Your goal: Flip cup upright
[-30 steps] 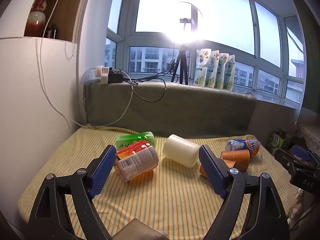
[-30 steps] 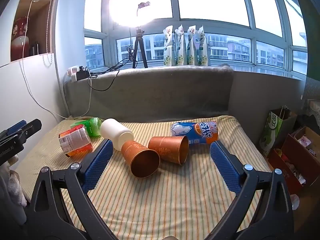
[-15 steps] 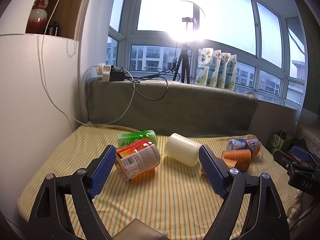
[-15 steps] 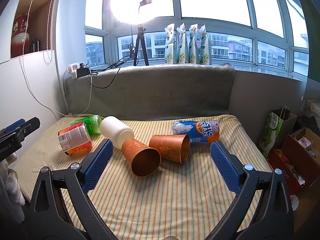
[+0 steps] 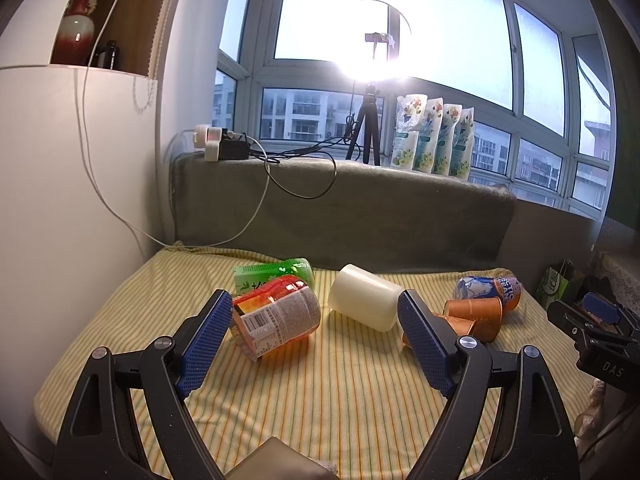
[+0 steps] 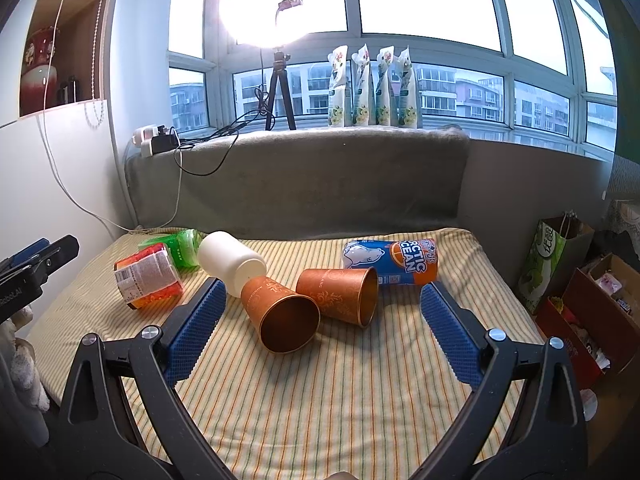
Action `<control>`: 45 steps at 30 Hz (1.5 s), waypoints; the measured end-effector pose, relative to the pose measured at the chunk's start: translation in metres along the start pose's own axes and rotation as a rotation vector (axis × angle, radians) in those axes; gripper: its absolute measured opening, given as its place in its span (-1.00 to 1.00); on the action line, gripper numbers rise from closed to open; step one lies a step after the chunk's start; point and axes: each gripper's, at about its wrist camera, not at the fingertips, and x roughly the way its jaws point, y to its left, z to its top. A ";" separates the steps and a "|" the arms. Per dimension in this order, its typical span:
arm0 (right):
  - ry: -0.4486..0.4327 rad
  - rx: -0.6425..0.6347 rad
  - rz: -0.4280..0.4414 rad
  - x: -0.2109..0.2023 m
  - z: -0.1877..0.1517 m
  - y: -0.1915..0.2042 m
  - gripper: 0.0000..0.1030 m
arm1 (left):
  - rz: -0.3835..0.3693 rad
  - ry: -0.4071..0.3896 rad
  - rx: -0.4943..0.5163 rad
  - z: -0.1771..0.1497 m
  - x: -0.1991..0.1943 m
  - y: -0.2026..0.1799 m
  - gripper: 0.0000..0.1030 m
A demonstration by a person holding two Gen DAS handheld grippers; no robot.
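Stock on striped bedcover (image 6: 360, 400), all items lying on their sides, none upright yet:
- Copper cup, near (image 6: 282, 314): mouth toward me, base touching white cup (image 6: 230, 264).
- Copper cup, far (image 6: 340, 296): just beside the first, mouth to the right, blue can (image 6: 392, 262) behind it.
- Orange-label cup (image 5: 276, 320) & green cup (image 5: 276, 274): left side, touching each other.

My tongs:
- Right tongs (image 6: 320, 330): wide apart, holding nothing, near copper cup framed between the tips but not touched.
- Left tongs (image 5: 316, 340): wide apart, holding nothing, aimed between orange-label cup & white cup.

Change over last sec: both views sit a bit lower in frame & slightly closer; cups haven't shifted. Reads as a slow approach w/ no contact yet. Task approx. at start: my guess is near copper cup goes first, right tongs best placed for it.
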 end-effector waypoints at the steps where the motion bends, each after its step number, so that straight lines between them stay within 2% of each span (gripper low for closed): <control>1: -0.001 0.001 -0.001 -0.001 0.000 0.001 0.94 | 0.000 0.000 0.001 -0.001 0.000 0.000 0.65; 15: 0.001 -0.004 0.002 0.003 -0.003 -0.012 0.94 | -0.002 0.003 0.003 0.002 0.002 -0.001 0.65; 45: 0.005 -0.026 0.001 0.007 -0.005 -0.002 0.94 | -0.004 0.015 0.004 0.001 0.004 -0.003 0.65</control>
